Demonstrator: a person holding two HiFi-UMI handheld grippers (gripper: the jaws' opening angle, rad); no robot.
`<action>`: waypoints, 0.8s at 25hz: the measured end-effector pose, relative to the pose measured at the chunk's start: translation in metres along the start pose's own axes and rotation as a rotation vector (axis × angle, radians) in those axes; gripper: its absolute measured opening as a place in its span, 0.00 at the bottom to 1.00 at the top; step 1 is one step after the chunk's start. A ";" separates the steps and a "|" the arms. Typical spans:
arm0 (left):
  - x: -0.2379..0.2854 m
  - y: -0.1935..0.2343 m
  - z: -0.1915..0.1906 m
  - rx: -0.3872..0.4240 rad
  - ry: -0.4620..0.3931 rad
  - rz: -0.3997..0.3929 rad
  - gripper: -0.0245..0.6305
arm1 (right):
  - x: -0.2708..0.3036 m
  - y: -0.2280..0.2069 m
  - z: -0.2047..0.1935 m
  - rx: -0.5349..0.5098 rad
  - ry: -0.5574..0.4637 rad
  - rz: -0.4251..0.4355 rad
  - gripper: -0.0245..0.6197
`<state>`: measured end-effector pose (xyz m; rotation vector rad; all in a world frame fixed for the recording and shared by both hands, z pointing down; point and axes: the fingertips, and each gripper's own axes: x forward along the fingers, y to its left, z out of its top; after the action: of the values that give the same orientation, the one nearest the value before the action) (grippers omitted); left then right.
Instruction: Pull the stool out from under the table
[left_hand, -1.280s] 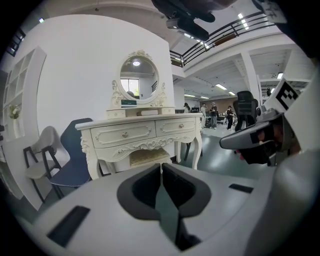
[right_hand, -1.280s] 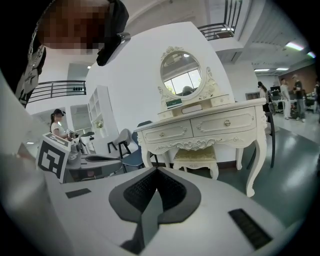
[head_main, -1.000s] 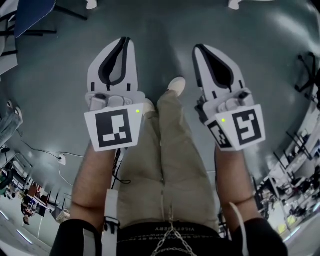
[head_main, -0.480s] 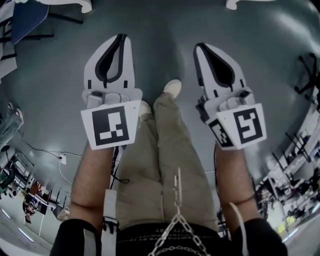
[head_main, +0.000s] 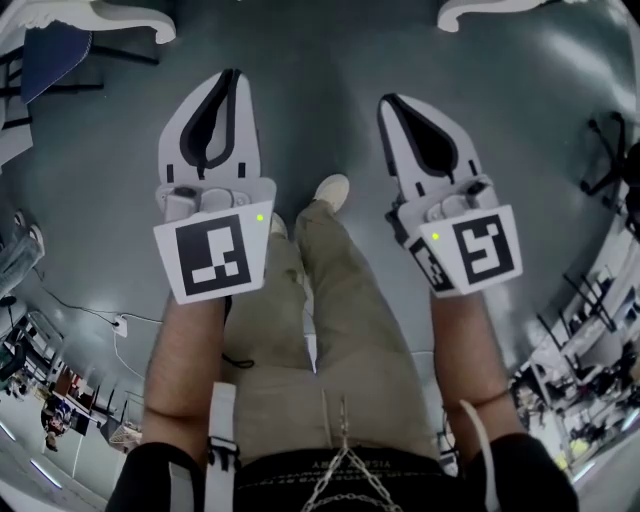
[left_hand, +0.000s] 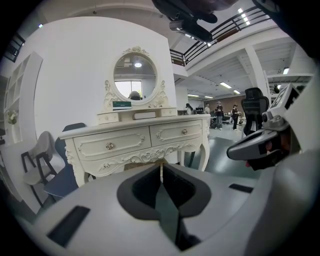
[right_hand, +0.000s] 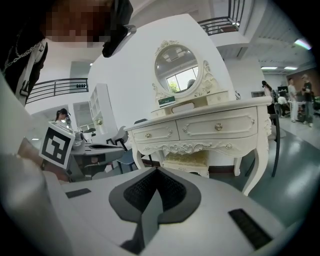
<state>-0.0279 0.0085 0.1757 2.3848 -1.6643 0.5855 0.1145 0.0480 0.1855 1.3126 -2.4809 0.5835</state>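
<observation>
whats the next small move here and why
Probably step closer to the dressing table: the cushioned stool sits tucked under it, and the left gripper and right gripper, both shut and empty, are not yet near it.

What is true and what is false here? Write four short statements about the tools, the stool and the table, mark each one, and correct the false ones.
1. The left tool is shut and empty. True.
2. The right tool grips the stool. False: it is shut on nothing and is well clear of the stool.
3. The stool stands under the table. True.
4. The mirror on the table is square. False: it is oval.
</observation>
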 end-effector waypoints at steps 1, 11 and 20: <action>0.000 -0.001 0.003 -0.003 -0.005 0.002 0.06 | -0.001 -0.002 0.003 -0.007 -0.003 -0.001 0.04; 0.015 -0.004 -0.011 -0.022 0.015 -0.017 0.06 | 0.011 -0.013 0.008 -0.039 0.000 -0.018 0.04; 0.024 0.005 0.005 -0.015 0.002 -0.042 0.06 | 0.024 -0.009 0.024 -0.032 0.004 -0.022 0.04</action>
<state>-0.0245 -0.0154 0.1808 2.4020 -1.6074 0.5661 0.1079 0.0149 0.1759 1.3233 -2.4597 0.5378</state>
